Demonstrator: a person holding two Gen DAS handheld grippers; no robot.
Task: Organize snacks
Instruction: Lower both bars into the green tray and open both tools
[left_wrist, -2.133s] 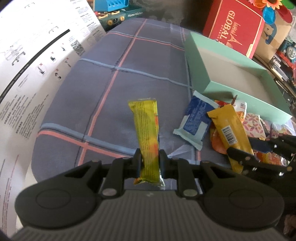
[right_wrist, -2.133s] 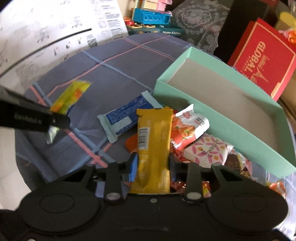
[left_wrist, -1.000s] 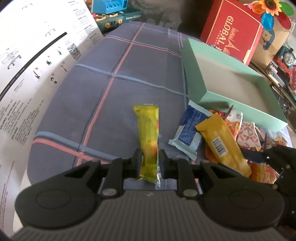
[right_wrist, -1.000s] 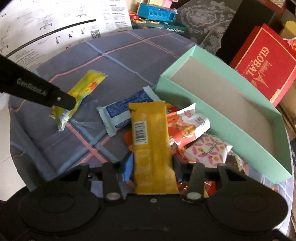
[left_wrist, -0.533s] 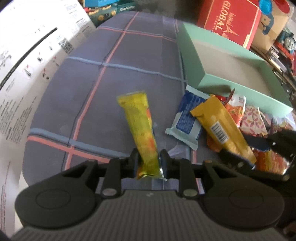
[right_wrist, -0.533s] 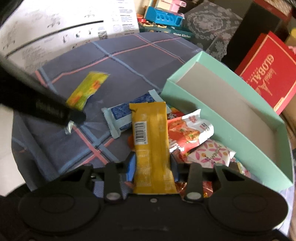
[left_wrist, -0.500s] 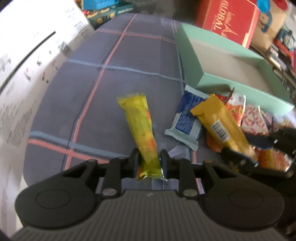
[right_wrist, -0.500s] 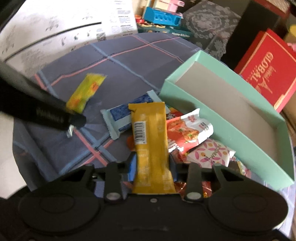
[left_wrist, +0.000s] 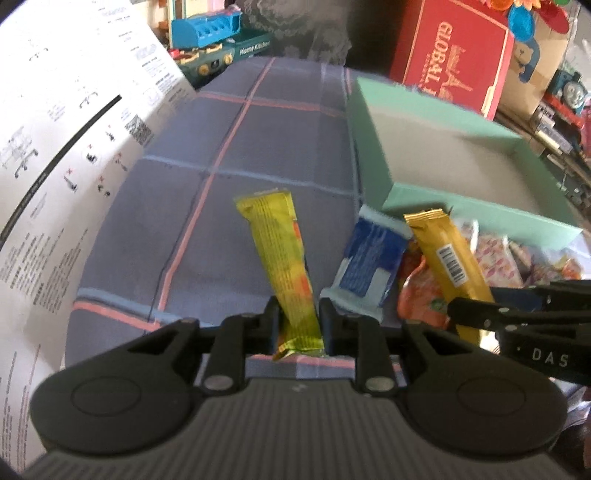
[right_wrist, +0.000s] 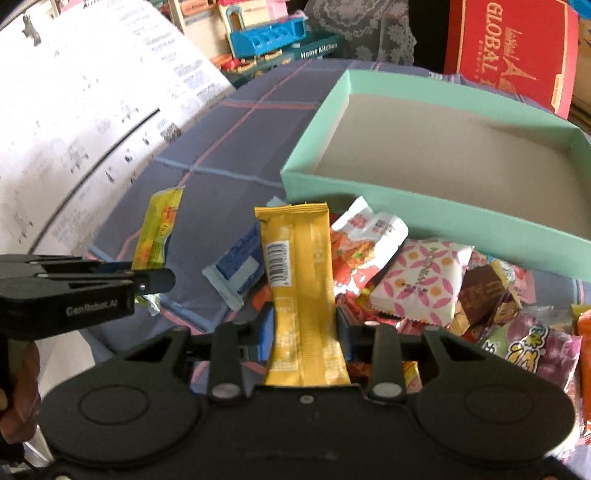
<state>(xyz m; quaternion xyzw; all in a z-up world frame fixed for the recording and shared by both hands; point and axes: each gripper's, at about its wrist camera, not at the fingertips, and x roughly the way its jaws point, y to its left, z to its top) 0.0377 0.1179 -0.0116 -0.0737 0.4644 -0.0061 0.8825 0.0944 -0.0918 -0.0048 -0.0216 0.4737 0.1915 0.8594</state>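
My left gripper (left_wrist: 299, 325) is shut on a yellow-green snack bar (left_wrist: 282, 262) and holds it above the plaid cloth. It also shows in the right wrist view (right_wrist: 157, 232). My right gripper (right_wrist: 304, 325) is shut on a golden-yellow snack bar (right_wrist: 299, 280), seen in the left wrist view too (left_wrist: 448, 262). An empty mint-green box (right_wrist: 436, 162) stands beyond the bars. A pile of loose snacks (right_wrist: 421, 280) lies in front of the box, with a blue-and-white packet (left_wrist: 371, 269) at its left edge.
A red "GLOBAL" box (right_wrist: 511, 48) stands behind the green box. A white printed sheet (left_wrist: 55, 155) rises along the left. Toy sets (right_wrist: 266, 37) sit at the back. The plaid cloth (left_wrist: 236, 147) lies between the sheet and the box.
Both grippers have lifted and swung toward the green box with their bars still held. The box now looks nearer and more straight ahead in both views.
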